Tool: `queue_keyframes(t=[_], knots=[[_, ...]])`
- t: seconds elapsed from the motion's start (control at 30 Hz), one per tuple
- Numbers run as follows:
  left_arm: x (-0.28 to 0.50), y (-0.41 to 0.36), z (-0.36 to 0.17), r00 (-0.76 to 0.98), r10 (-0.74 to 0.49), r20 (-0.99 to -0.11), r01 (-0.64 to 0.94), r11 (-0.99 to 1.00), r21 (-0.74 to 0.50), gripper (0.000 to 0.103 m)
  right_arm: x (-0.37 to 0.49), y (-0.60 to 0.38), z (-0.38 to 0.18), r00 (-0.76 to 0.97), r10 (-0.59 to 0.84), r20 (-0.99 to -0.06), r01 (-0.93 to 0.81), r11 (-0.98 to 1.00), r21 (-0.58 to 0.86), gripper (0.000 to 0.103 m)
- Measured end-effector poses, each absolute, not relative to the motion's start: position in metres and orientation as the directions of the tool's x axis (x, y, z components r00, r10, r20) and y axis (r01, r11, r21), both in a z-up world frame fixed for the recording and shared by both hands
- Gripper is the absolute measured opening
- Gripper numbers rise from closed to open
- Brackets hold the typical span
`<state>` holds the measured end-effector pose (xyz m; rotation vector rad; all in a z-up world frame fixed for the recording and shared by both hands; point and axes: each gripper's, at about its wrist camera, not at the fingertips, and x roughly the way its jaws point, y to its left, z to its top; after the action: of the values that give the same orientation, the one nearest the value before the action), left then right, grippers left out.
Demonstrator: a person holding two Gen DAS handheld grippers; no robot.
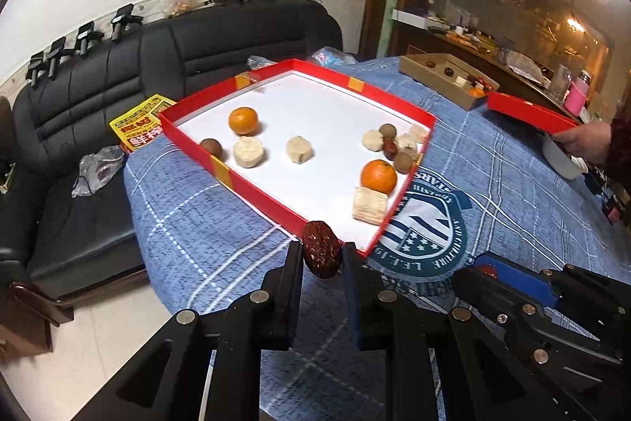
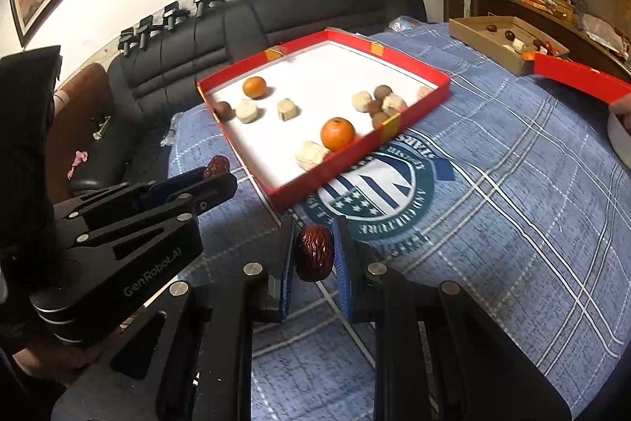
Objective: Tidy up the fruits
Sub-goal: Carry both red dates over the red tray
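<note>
A red tray (image 1: 197, 148) (image 2: 315, 184) with a white floor lies on the blue checked cloth. In it are two oranges (image 1: 243, 121) (image 1: 378, 176), several pale chunks (image 1: 249, 152) and several small brown round fruits (image 1: 212, 147). My left gripper (image 1: 322, 249) is shut on a wrinkled red date (image 1: 321, 259), just before the tray's near corner. My right gripper (image 2: 314, 235) is shut on a second red date (image 2: 313, 255), over the cloth's round emblem. Each gripper shows in the other's view: the left gripper (image 2: 217, 172) at the left, the right gripper (image 1: 487, 265) at the lower right.
A brown cardboard box (image 1: 445, 77) (image 2: 497, 38) with small fruits stands at the table's far right. A person's hand (image 1: 587, 141) holds another red tray (image 1: 528, 111) and something white there. A black sofa (image 1: 98, 97) runs behind the table, with a yellow leaflet (image 1: 138, 127) on it.
</note>
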<state>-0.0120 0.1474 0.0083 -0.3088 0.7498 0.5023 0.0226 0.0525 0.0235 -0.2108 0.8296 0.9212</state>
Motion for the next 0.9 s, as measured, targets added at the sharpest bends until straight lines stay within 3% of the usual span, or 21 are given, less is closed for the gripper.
queue_keyframes(t=[0.5, 0.9], knots=[[0.008, 0.182, 0.017, 0.596, 0.384, -0.705, -0.592, 0.804, -0.062, 0.018, 0.037, 0.077, 0.048, 0.359, 0.646, -0.673, -0.777, 0.606, 0.168, 0.018], [0.064, 0.231, 0.018, 0.551, 0.426, -0.718, -0.643, 0.765, -0.040, 0.018, 0.103, 0.134, 0.055, 0.392, 0.609, -0.690, -0.754, 0.642, 0.139, 0.018]])
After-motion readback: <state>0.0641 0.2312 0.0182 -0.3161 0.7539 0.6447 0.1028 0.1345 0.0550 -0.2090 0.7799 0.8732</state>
